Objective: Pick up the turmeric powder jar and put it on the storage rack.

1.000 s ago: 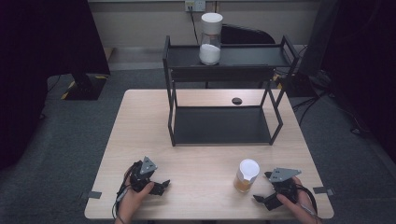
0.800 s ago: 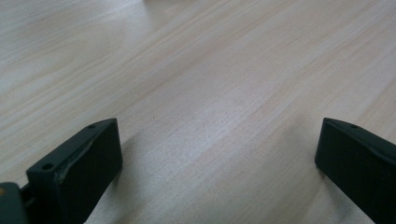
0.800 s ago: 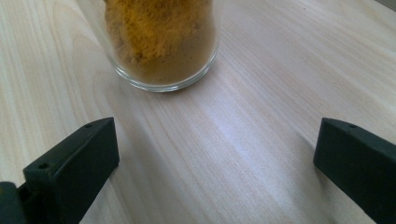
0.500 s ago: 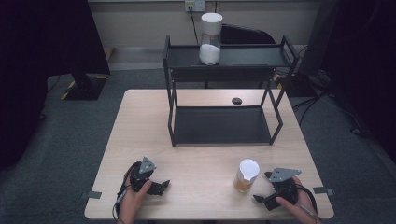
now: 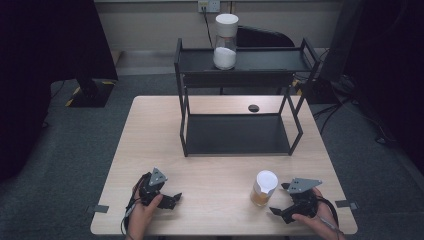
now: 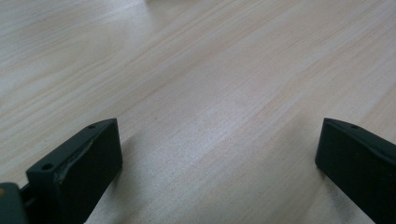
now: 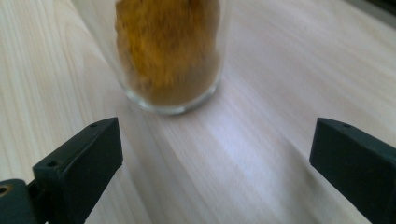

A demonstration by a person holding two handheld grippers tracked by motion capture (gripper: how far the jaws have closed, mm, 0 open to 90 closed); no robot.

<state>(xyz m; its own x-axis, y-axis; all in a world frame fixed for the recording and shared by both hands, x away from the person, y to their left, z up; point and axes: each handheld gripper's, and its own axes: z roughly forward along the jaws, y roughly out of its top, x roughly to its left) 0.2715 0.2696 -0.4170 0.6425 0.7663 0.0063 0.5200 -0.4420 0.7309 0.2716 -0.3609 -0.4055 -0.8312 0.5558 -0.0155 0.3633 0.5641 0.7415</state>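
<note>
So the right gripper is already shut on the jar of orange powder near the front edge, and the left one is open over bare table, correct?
Not quite. The right gripper is open, its fingers spread wide and short of the jar of orange powder, touching nothing; the right gripper view shows the gap. The rest holds: the jar stands near the table's front edge, and the left gripper is open over bare wood.

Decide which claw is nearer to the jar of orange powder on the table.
The right claw is nearer. It sits just right of the jar, open and aimed at its base. The left claw rests far off at the table's front left.
</note>
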